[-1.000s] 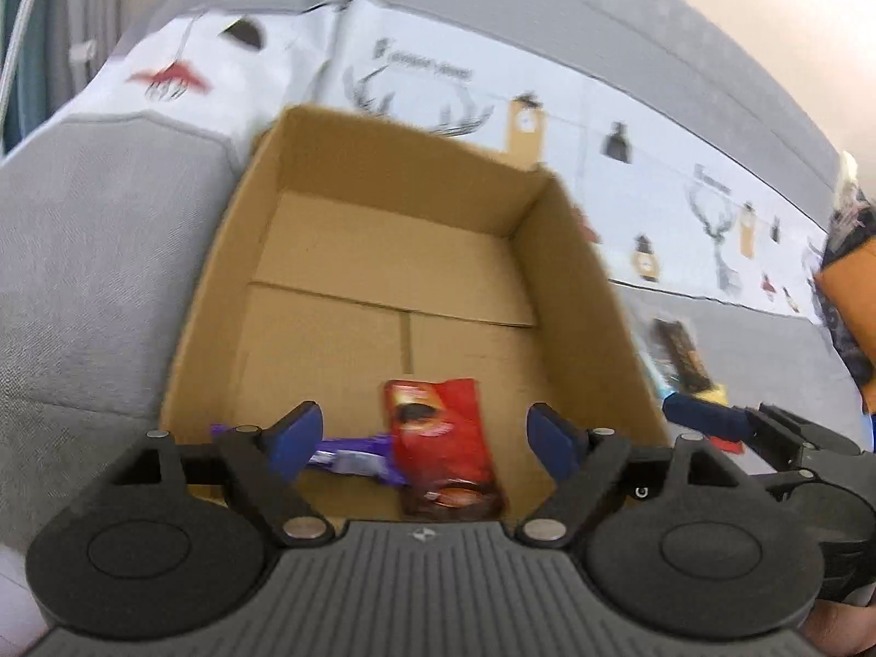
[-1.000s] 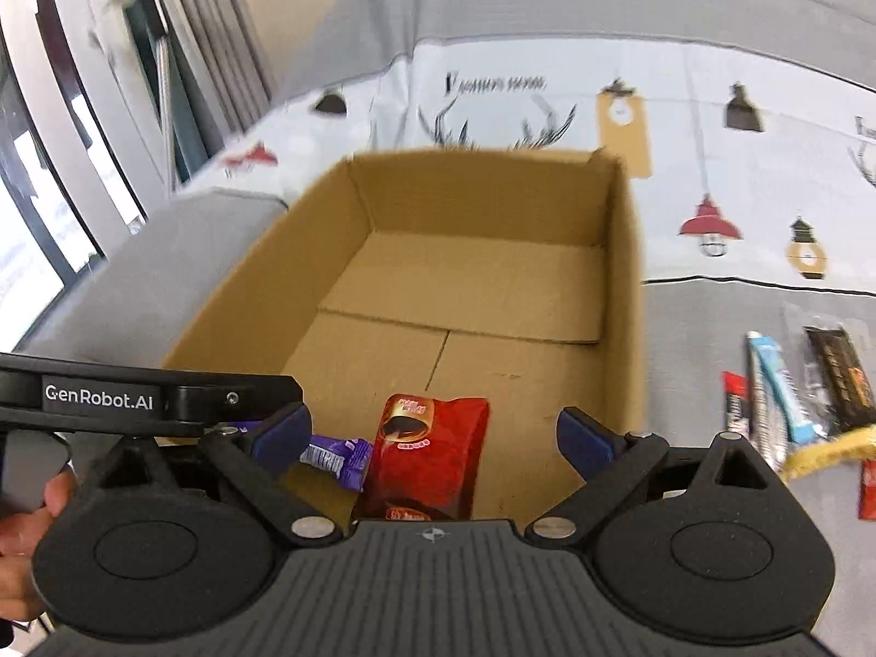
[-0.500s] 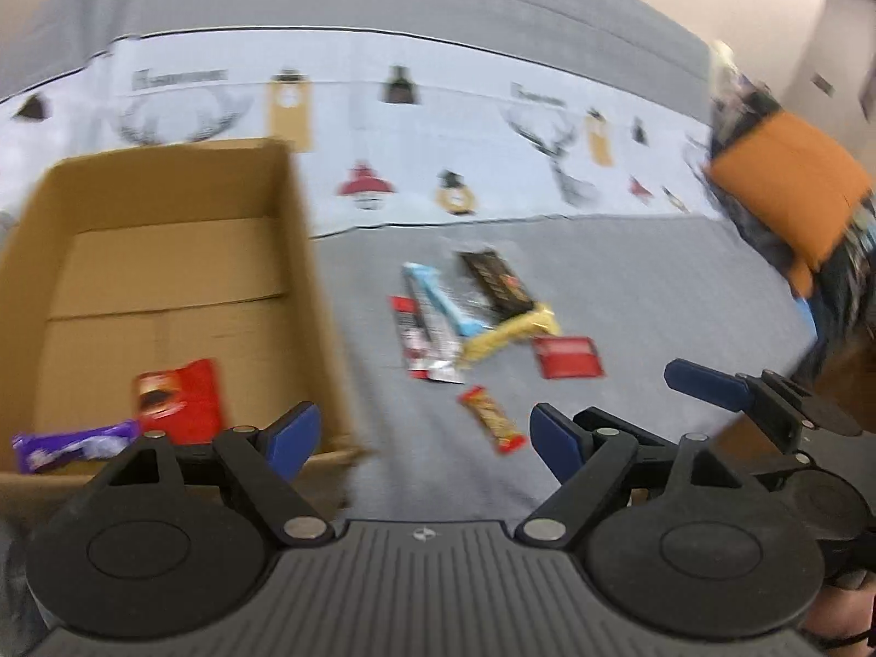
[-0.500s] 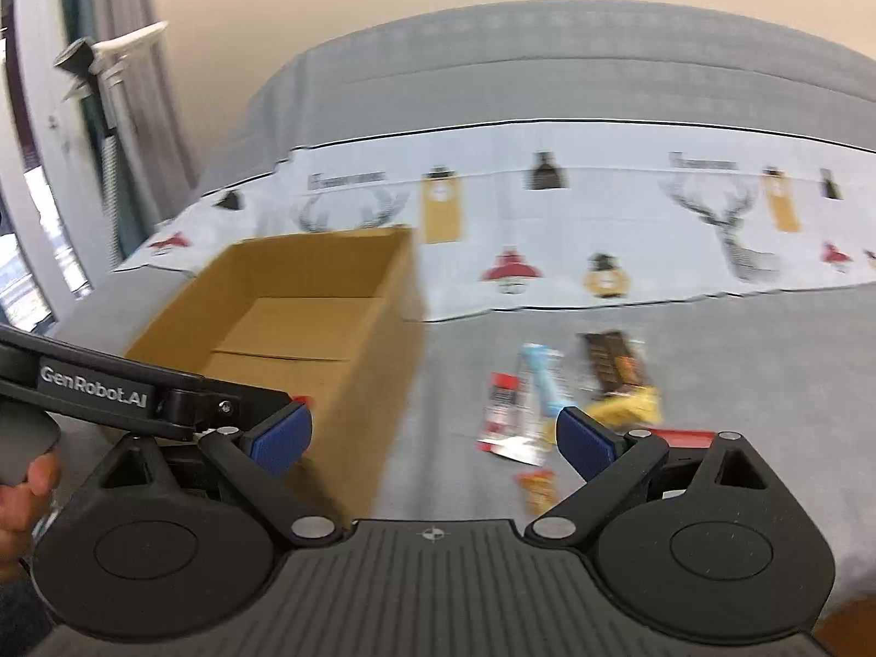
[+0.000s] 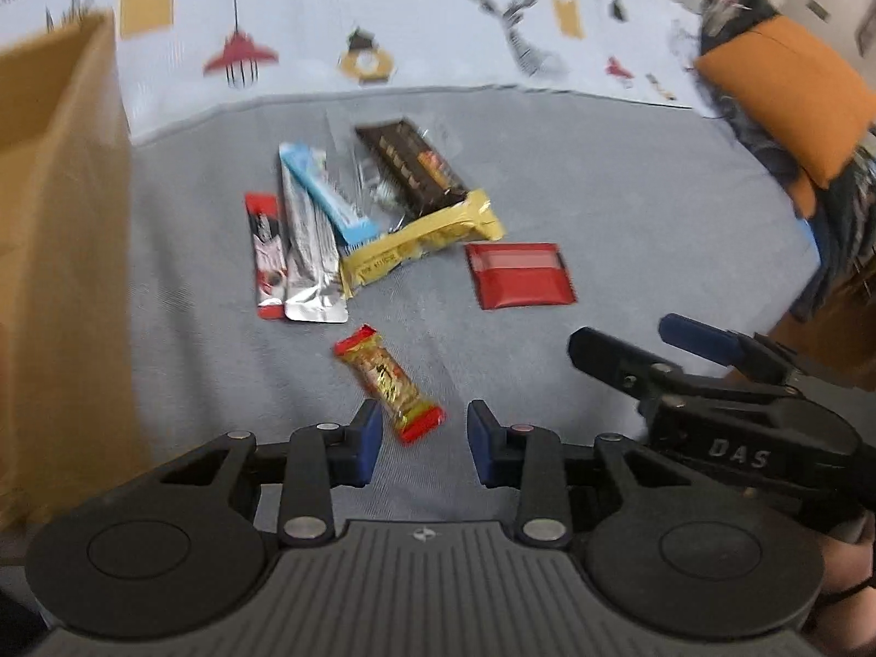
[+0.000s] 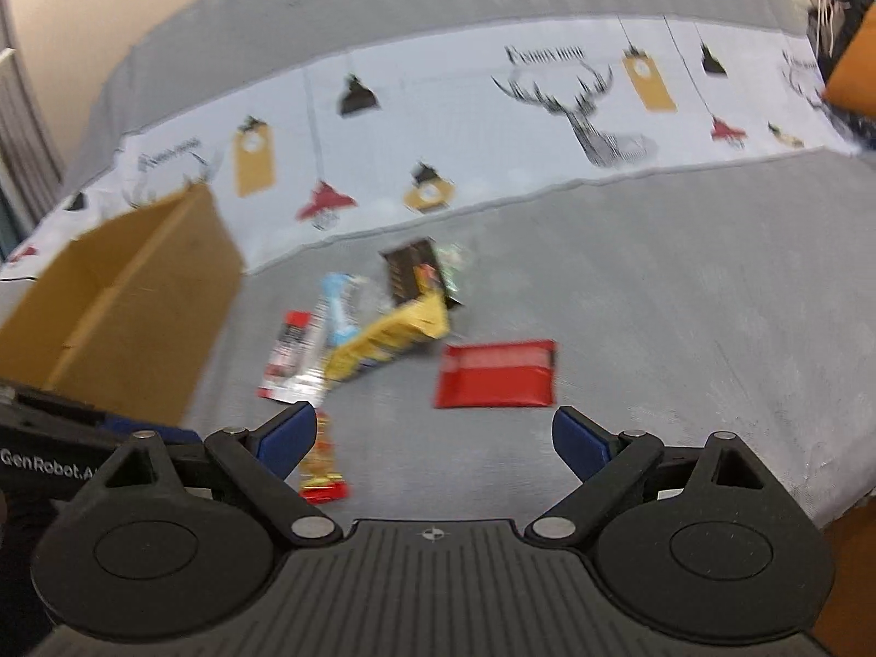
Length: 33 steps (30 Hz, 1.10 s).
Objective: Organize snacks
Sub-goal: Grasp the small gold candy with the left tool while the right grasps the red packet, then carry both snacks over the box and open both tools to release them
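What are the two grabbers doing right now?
Left gripper: open, jaws just closing around the gold snack bar, not gripping it.
Right gripper: open, empty.

Both grippers have been swung away from the box, now at the left edge, and brought low over the loose snacks on the grey cover. The left gripper jaws have just been narrowed around the near end of the gold bar, not yet pinched. The right gripper has been brought before the red packet.

"DAS" stands on the right claw; "GenRobot.AI" on the left claw's arm.
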Tool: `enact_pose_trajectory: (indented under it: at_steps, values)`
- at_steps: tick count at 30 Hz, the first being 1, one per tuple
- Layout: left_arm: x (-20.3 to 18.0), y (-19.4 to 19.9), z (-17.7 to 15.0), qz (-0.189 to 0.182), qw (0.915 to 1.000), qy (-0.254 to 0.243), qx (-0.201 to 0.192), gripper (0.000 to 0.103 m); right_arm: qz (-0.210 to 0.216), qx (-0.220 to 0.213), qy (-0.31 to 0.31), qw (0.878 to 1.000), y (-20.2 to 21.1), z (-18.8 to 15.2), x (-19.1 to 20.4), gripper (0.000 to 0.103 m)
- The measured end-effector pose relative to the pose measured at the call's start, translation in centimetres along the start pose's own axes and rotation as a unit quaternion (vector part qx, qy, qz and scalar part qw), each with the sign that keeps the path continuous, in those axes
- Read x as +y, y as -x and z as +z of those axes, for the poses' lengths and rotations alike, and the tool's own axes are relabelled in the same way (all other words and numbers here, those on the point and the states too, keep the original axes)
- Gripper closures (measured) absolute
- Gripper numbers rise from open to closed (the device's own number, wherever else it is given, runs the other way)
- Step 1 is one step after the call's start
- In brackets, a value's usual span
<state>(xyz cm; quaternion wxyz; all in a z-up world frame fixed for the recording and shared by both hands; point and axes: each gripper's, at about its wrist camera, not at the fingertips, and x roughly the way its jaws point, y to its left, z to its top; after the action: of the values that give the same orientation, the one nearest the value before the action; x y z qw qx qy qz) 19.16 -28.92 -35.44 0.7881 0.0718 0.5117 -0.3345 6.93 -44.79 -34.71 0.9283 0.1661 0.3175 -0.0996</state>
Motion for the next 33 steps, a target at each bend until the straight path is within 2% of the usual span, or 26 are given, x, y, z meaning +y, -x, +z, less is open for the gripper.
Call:
enact_pose_trajectory:
  at_steps: [4,6,12,15,17,19,21,22,24,27,29,33]
  values:
    - [0.6,-4.1,1.5,0.01,0.9998,0.011,0.012,0.067,-0.009,0.019,-0.001,1.0,-3.4,1.1,-1.7,0.009]
    - [1.1,-5.4,1.6,0.018,0.9997,0.011,0.009,0.079,-0.016,0.031,-0.005,0.999,-5.2,1.6,-2.0,0.009]
    - [2.7,-6.1,1.5,-0.005,0.9995,0.02,-0.023,0.079,-0.031,0.054,0.014,0.998,-9.4,2.4,-1.1,0.007]
    - [3.0,-6.4,2.0,-0.01,0.9994,0.023,-0.026,0.079,-0.032,0.061,0.051,0.996,-10.9,2.4,-0.2,0.007]
    - [3.2,-6.4,2.2,-0.013,0.9992,0.028,-0.025,0.079,-0.054,0.073,0.077,0.993,-11.8,1.7,0.0,0.012]
    - [3.3,-6.4,2.2,-0.015,0.9991,0.029,-0.026,0.079,-0.064,0.065,0.098,0.991,-11.6,1.4,0.4,0.019]
    - [3.2,-6.2,2.1,-0.008,0.9993,0.023,-0.03,0.08,-0.068,0.06,0.094,0.991,-11.1,1.5,0.1,0.033]
    - [2.8,-6.0,2.0,0.006,0.9994,0.01,-0.034,0.08,-0.071,0.058,0.087,0.992,-10.8,1.6,-0.2,0.044]
    - [2.4,-5.5,1.5,0.02,0.9991,-0.008,-0.037,0.081,-0.068,0.06,0.065,0.994,-10.4,1.8,-1.0,0.046]
    - [2.8,-4.8,1.0,0.016,0.9995,0.0,-0.029,0.082,-0.073,0.057,0.055,0.994,-9.7,1.7,-1.3,0.049]
    - [3.0,-4.3,0.7,0.018,0.9995,0.005,-0.026,0.082,-0.072,0.053,0.043,0.995,-9.1,1.7,-1.7,0.055]
    - [2.5,-2.2,0.0,0.013,0.9995,0.0,-0.029,0.082,-0.054,0.031,0.005,0.998,-6.0,2.0,-2.2,0.056]
